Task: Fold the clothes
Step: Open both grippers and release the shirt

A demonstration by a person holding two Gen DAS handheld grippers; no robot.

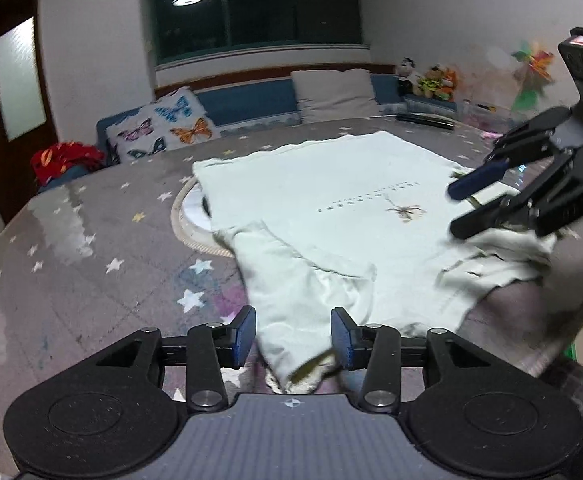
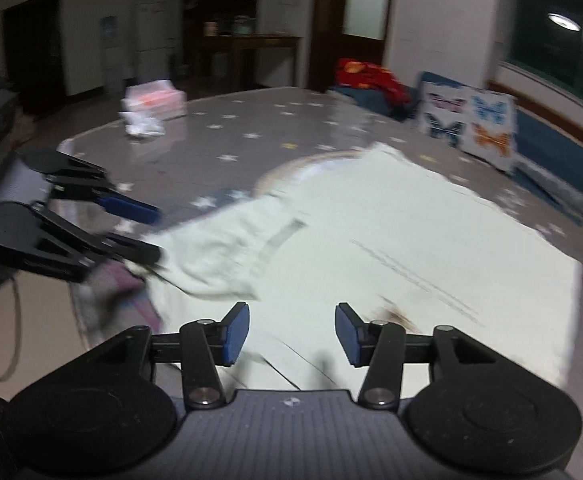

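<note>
A: Where does the pale green garment (image 1: 331, 208) lie?

B: Spread on the star-patterned floor mat (image 1: 91, 248), one sleeve folded inward, its near edge toward both tools.

A: And the left hand-held gripper (image 1: 293, 334)?

B: Its jaws stand apart with a fold of sleeve between them; the pads do not press it. The right hand-held gripper (image 2: 291, 330) is parted too, holding nothing, above the cloth.

A: How will it handle?

B: Probably light, limp and slack; it will sag and crease. Best pinched at a hem or corner, though blur hides the seams.
</note>
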